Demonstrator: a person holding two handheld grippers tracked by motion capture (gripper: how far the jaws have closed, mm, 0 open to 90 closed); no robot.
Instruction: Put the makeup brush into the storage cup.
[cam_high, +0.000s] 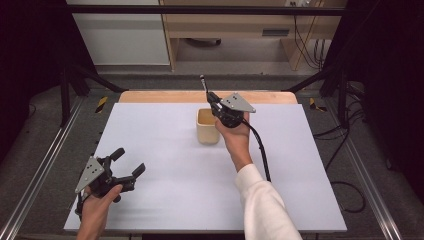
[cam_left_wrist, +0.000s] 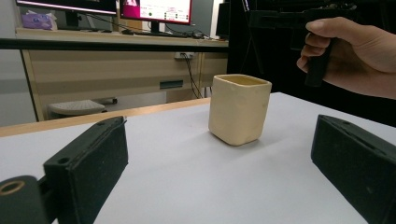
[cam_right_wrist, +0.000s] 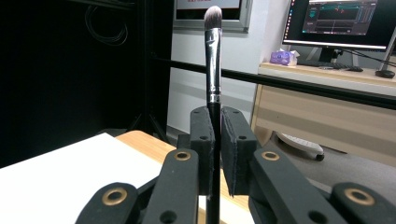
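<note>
A cream square cup (cam_high: 207, 126) stands upright near the far middle of the white table (cam_high: 165, 165); it also appears in the left gripper view (cam_left_wrist: 239, 108). My right gripper (cam_high: 212, 99) hovers just right of and above the cup, shut on a black makeup brush (cam_right_wrist: 213, 70) whose bristle tip points up and away (cam_high: 202, 78). The brush handle sits clamped between the pads (cam_right_wrist: 203, 140). My left gripper (cam_high: 129, 162) rests at the table's near left, open with nothing between its jaws, pointing toward the cup.
A wooden strip (cam_high: 200, 96) edges the table's far side. Metal rails (cam_high: 35, 180) flank the table. A black cable (cam_high: 262, 152) trails from the right gripper along the white sleeve (cam_high: 265, 205). Desks with monitors (cam_right_wrist: 345, 21) stand beyond.
</note>
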